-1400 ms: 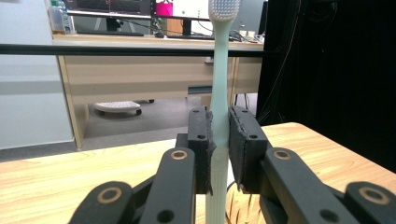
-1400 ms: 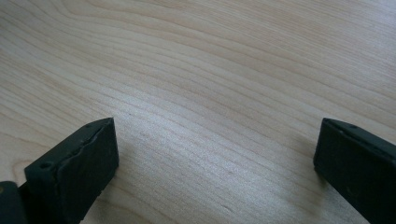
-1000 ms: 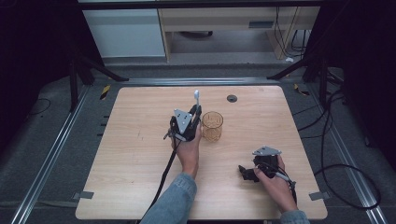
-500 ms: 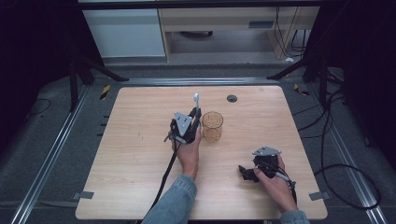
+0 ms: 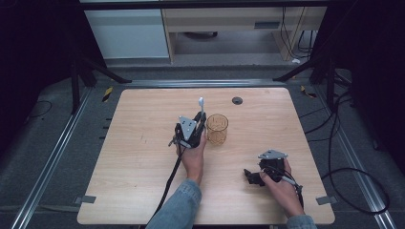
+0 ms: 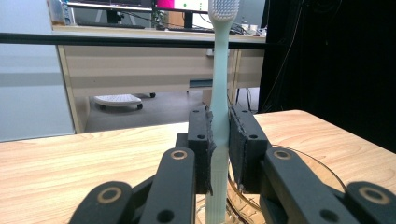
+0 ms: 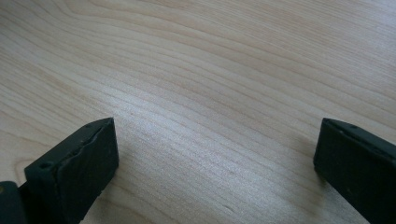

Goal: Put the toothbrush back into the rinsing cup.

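A: How many things are on the table (image 5: 133,157)?

B: One amber, see-through cup (image 5: 217,129) stands upright near the middle, and one small dark round disc (image 5: 237,100) lies toward the far edge, well apart from the cup. There are two grippers, one in each hand.

A: And the toothbrush?

B: One pale toothbrush (image 6: 219,93), standing upright. The left gripper (image 6: 220,149) is clamped on its handle, one black jaw pressing each side. Its white bristled head points up, and its lower end reaches down past the jaws. In the high view the left gripper (image 5: 192,131) sits just beside the cup, on its left, with the toothbrush (image 5: 201,104) rising above it.

A: Is the toothbrush inside the cup?

B: I cannot tell. In the left gripper view the cup (image 6: 299,163) rim curves just behind and to the right of the jaws.

A: The other hand?

B: The right gripper (image 5: 258,174) is near the front right of the table, well apart from the cup. In the right gripper view its two jaws stand wide apart with bare wood between them, holding nothing.

A: Any brand, label or writing?

B: None that I can read on the toothbrush, cup or grippers.
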